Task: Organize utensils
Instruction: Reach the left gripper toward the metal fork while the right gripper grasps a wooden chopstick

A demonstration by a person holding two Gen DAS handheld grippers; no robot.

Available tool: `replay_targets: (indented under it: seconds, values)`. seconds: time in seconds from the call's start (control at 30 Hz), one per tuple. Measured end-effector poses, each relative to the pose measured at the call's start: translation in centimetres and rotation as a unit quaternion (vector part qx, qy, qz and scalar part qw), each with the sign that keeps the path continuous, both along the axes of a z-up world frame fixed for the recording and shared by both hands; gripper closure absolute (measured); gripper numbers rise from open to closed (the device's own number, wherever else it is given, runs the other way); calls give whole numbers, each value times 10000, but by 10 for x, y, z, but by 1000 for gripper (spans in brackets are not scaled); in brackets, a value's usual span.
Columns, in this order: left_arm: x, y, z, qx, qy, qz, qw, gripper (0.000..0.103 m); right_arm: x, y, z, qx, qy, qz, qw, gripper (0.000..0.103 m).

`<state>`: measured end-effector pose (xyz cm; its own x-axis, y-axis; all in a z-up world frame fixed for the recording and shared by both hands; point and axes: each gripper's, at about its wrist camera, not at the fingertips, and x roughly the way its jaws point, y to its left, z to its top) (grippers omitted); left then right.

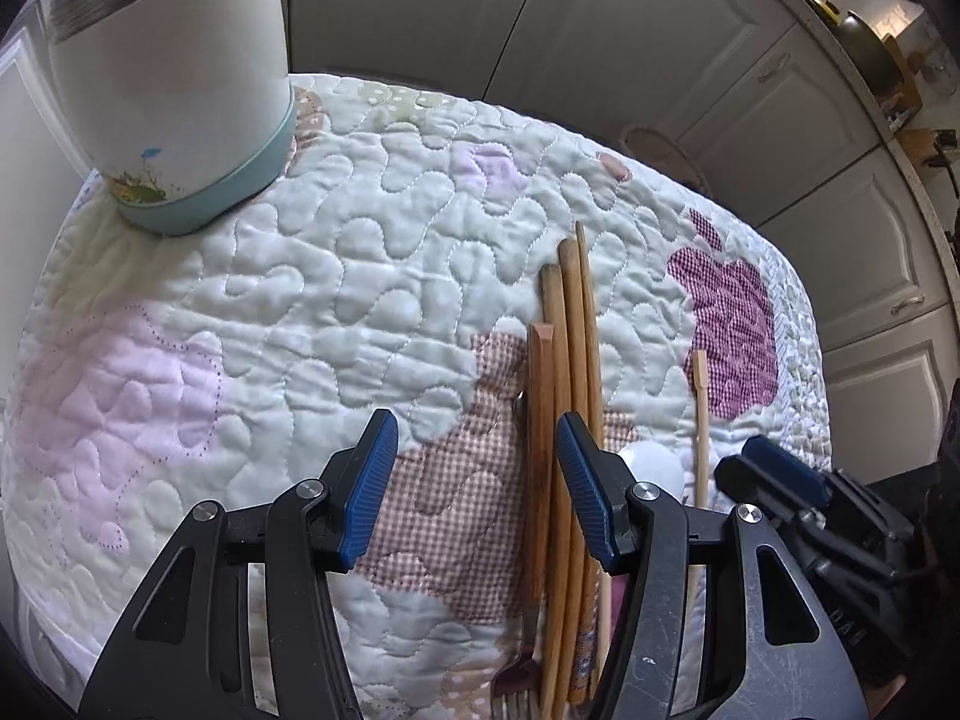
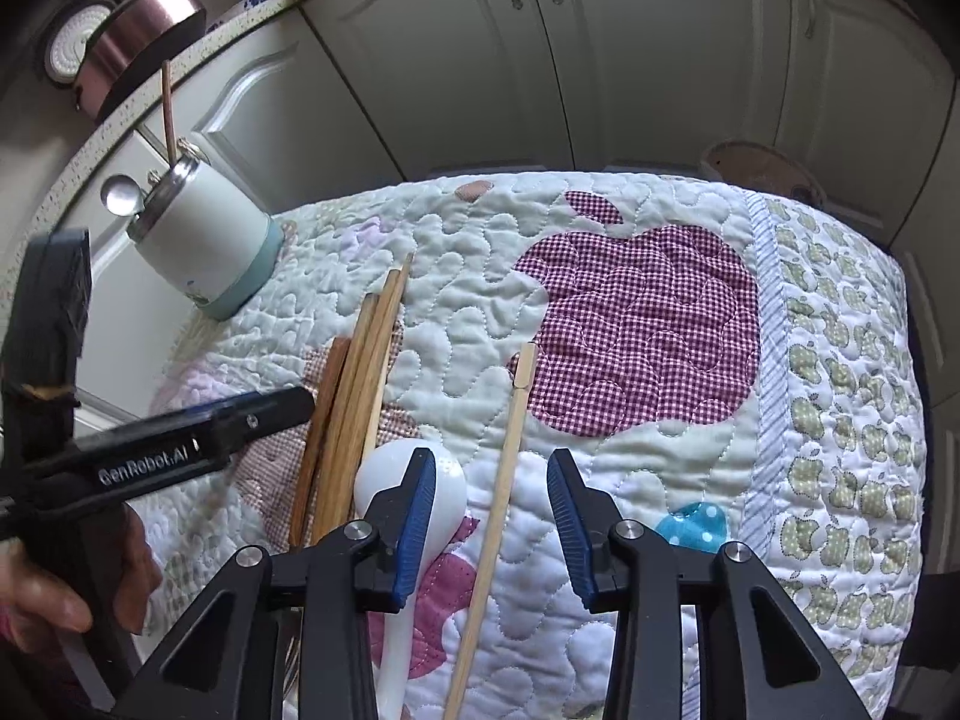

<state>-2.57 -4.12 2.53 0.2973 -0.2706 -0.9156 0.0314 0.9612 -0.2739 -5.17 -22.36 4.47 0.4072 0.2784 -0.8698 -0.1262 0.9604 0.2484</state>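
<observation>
My left claw (image 1: 477, 483) hangs open over the wooden utensil bundle (image 1: 564, 396) on the quilted table (image 1: 300, 312); my right claw (image 2: 489, 507) gapes around the lone chopstick (image 2: 501, 474). I should lower squarely, pinch mid-shaft, then carry to the cup (image 2: 204, 246).

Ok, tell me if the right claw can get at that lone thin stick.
Probably yes. The thin stick lies alone on the quilt between the right claw's open jaws; the white spoon sits just beside, not on it.
</observation>
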Motion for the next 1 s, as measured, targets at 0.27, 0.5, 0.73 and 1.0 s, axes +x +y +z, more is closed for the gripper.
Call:
replay_targets:
  seconds: [0.27,0.5,0.73,1.0]
  values:
    - [-9,-22,-2,897,-340,-358,9947,50,0,-5,-6,221,181,-134,9995,65]
    - [-18,7,-3,1455,-320,-252,9885,76,-5,2,-1,231,151,-7,9996,65]
    - [-28,28,-2,834,-216,-434,9953,75,-5,13,-1,370,185,120,9991,65]
    - [-23,54,18,549,-201,80,9983,72,-10,74,9,357,58,1121,9930,72]
